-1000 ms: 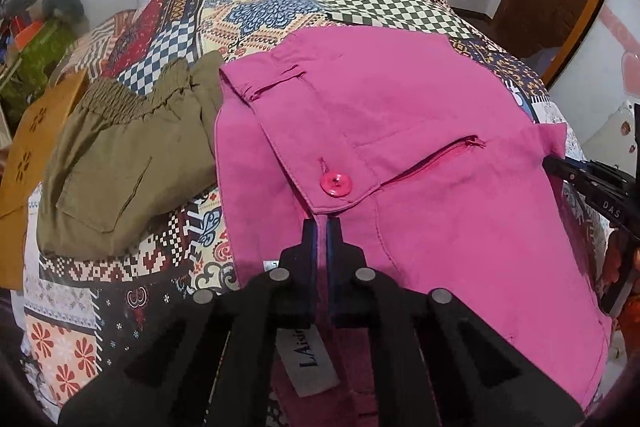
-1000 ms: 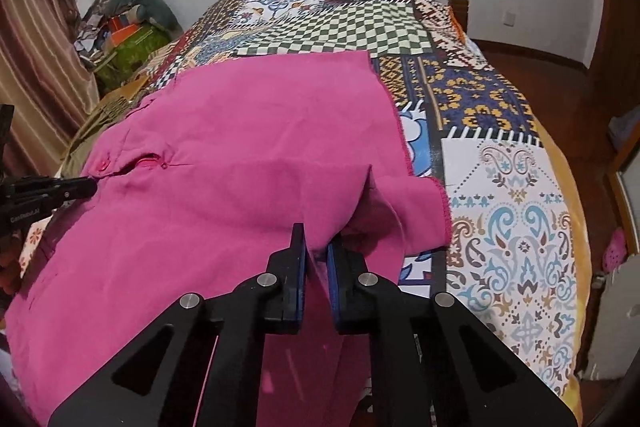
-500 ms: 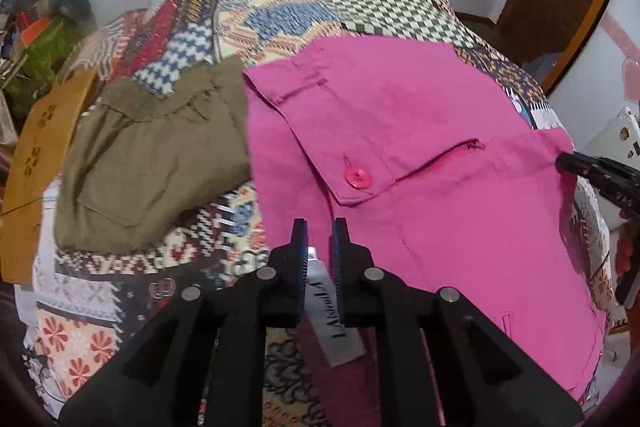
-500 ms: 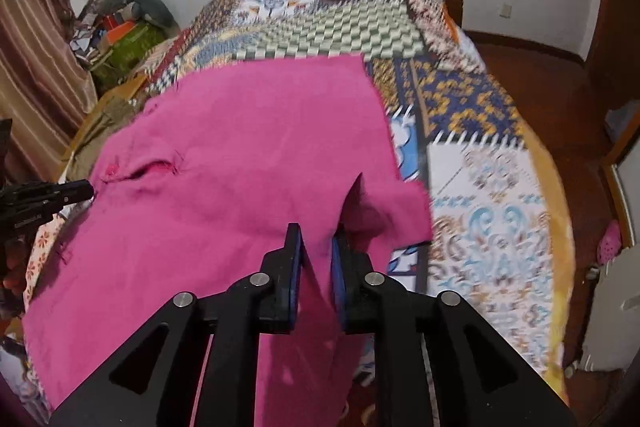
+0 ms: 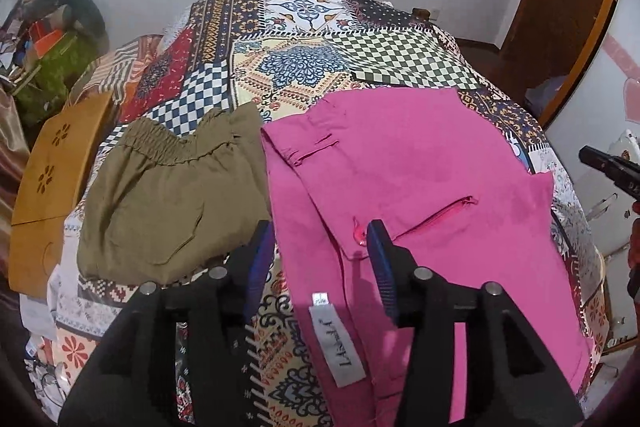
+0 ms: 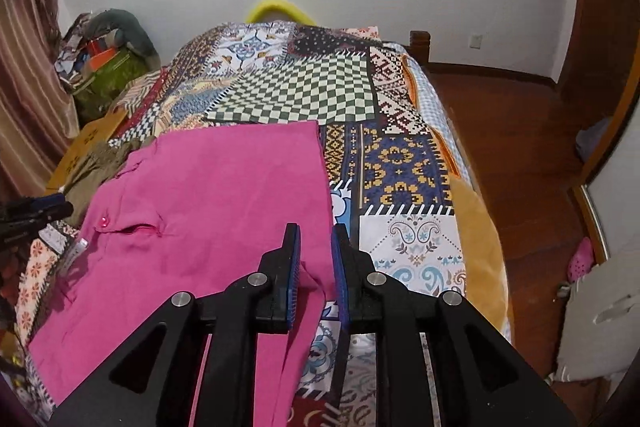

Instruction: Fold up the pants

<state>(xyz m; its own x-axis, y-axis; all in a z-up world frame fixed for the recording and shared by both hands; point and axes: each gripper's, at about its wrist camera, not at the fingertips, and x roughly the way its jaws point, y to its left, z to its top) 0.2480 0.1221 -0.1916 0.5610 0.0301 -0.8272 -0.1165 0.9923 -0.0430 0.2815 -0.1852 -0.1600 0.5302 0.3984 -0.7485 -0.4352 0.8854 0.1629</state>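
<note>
Jaws of both grippers gape above pink pants (image 5: 420,187) on bedspread (image 6: 304,87).

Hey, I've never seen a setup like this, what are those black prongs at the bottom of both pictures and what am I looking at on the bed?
Those prongs are two-finger tools a person holds, one per hand, each with a camera looking along its fingers. One picture is from the left tool, the other from the right tool. Both tools are open and hold nothing. On the patchwork bedspread lie pink pants, spread flat with a white label showing near the waist. Beside them, on their left, lies an olive garment with an elastic waist. The right tool's tip shows at the edge of the left picture, and the left tool's tip at the edge of the right one.
</note>
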